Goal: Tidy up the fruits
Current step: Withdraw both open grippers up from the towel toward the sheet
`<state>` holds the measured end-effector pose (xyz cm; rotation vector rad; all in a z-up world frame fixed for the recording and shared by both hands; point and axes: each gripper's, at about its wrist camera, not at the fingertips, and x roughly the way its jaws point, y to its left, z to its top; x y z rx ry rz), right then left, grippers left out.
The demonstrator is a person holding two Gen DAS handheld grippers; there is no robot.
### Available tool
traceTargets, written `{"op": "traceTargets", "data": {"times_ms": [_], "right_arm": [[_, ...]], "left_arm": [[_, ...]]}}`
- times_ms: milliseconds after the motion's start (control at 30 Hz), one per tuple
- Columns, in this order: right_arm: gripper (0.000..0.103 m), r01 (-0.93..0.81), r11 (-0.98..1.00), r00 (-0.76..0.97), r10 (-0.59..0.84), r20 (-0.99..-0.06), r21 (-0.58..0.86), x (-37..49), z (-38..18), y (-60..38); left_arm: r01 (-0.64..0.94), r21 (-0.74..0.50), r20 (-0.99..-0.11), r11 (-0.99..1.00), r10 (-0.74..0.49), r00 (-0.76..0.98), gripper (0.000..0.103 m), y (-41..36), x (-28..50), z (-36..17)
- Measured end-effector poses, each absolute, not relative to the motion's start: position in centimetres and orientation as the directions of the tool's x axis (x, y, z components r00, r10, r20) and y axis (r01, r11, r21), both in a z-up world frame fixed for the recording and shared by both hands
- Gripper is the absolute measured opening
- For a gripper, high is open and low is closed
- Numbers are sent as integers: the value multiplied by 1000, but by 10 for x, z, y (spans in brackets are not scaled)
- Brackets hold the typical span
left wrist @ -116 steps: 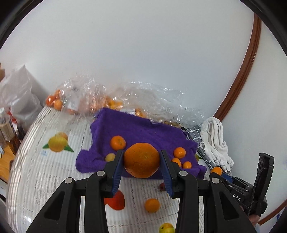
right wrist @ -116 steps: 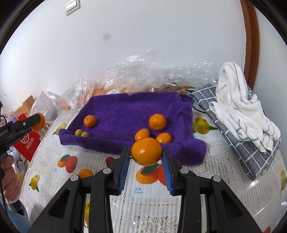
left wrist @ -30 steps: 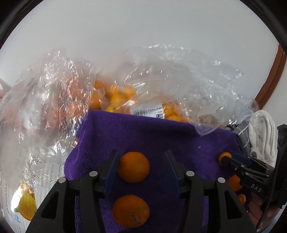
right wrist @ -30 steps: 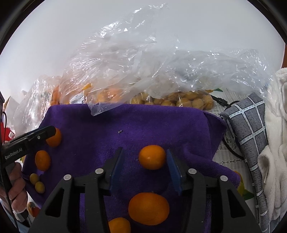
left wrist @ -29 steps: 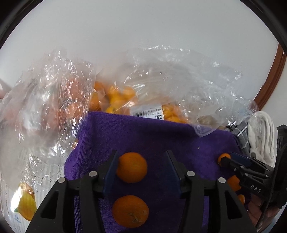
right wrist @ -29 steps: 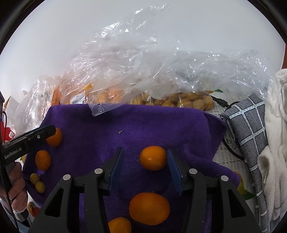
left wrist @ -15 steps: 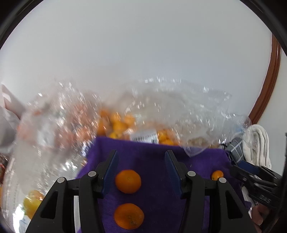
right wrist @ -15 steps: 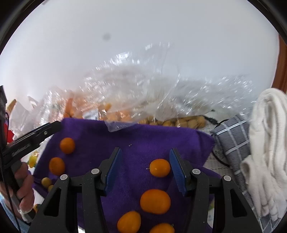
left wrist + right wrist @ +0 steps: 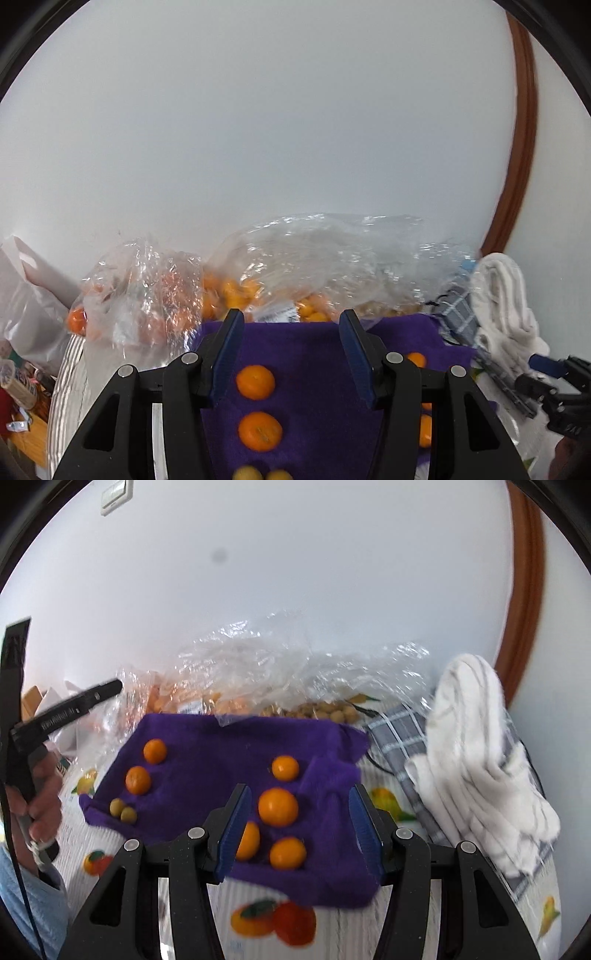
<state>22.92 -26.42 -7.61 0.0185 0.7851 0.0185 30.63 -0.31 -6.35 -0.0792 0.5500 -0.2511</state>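
purple cloth (image 9: 221,746) centre bare | bags (image 9: 258,672) block far edge

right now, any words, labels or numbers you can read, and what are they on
Left gripper: raised lettering along its side, too blurred to read.
White sticker on the clear fruit bag: print too small to read.
Bottle label: blurred, unreadable.
Nothing else carries text.

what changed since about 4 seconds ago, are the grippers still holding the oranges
No. Both let go: the left gripper set its orange on the purple towel, the right gripper set its orange there too. Both now stand open and have pulled back and up from the towel. The two small yellow-green fruits, the fruit bags and the white towel stayed put.
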Motion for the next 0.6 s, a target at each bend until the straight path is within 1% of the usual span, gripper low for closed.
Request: {"op": "traceTargets", "data": {"times_ms": [100, 233, 333, 400, 500, 600], "right_arm": [[55, -27, 999, 693, 39, -720, 28, 209, -78, -264], [55, -24, 997, 691, 66, -720, 68, 181, -89, -264], [54, -8, 993, 693, 90, -715, 118, 167, -100, -262], [52, -10, 990, 692, 111, -713, 144, 162, -107, -258], [50, -11, 989, 688, 113, -717, 145, 154, -119, -248], [47, -25, 990, 680, 120, -723, 141, 149, -129, -237]], "left_arm": [[220, -175, -534, 960, -280, 798, 51, -1, 282, -72], [205, -176, -578, 963, -270, 770, 51, 6, 256, -94], [185, -165, -621, 969, -247, 744, 51, 18, 234, -118], [173, -151, -645, 973, -230, 729, 51, 24, 224, -133], [137, -89, -679, 987, -160, 716, 51, 36, 206, -157], [133, -88, -692, 987, -157, 704, 51, 49, 193, -169]]}}
